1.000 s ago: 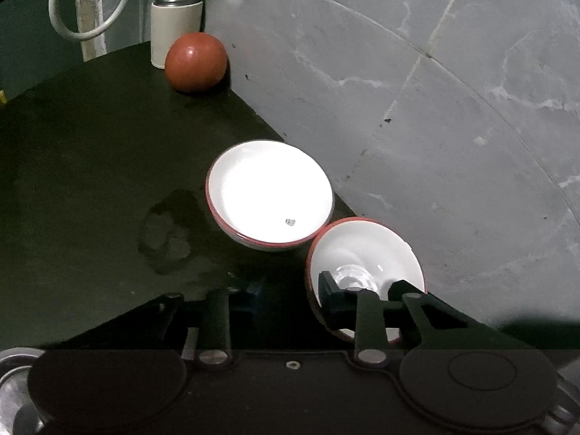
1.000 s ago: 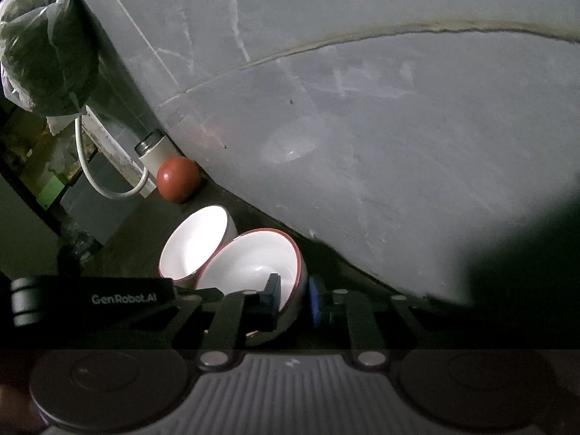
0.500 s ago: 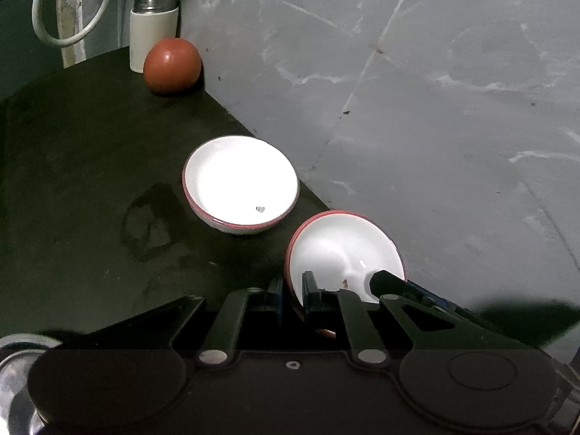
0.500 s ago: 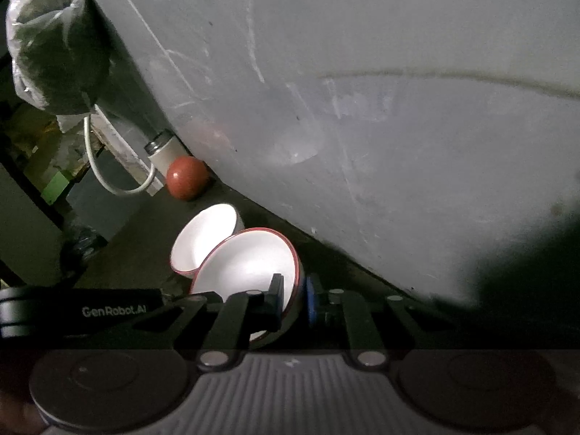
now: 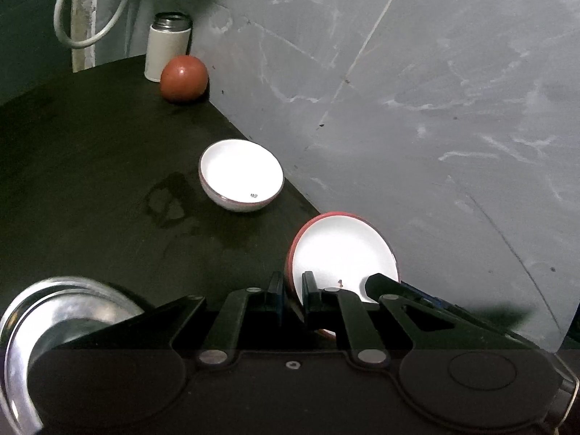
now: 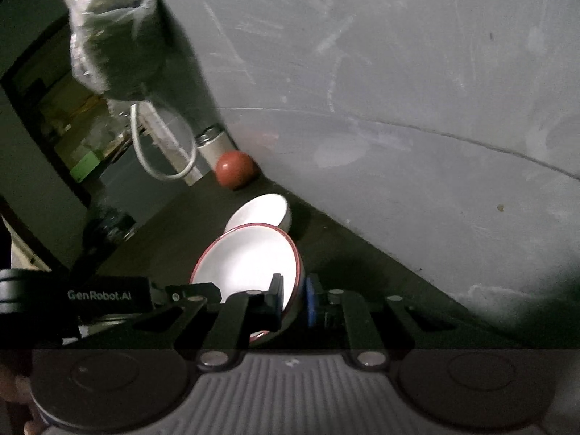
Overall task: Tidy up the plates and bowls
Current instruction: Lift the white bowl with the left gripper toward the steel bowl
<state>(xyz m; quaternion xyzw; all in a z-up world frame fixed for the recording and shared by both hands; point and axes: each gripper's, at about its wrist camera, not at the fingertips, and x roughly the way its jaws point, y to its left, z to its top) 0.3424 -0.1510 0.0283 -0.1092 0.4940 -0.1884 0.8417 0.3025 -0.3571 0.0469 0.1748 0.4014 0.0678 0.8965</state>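
The left claw (image 5: 293,291) is clamped on the rim of the red-rimmed bowl (image 5: 342,253), one finger against the red outside and the other against the white inside, and the right claw (image 6: 293,299) pinches the opposite rim of the same bowl (image 6: 250,261) the same way, with its blue-padded finger on the outer wall. The grey marbled wall (image 5: 417,90) fills the left wrist view from 12 to 4 o'clock, and the dark surface (image 5: 90,163) spreads from 7 to 11 o'clock beneath it. Held between both claws, the red-rimmed bowl sits tilted at about 5 o'clock of that view, its white hollow facing the wall, close to where surface and wall meet; whether its base touches the surface cannot be told. A shiny metal dish (image 5: 54,319) shows at 8 o'clock, partly hidden by the claw body. The second white bowl (image 5: 241,179) stands upright on the surface near the centre, apart from the held one and just beside the wall; in the right wrist view it (image 6: 262,212) peeks out directly behind the held bowl. A damp patch (image 5: 165,203) lies to its left. Farther back at 11 o'clock rests a red ball (image 5: 184,78), touching a white canister (image 5: 167,50) with a metal lid, and a looped white hose (image 5: 90,11) hangs behind them.
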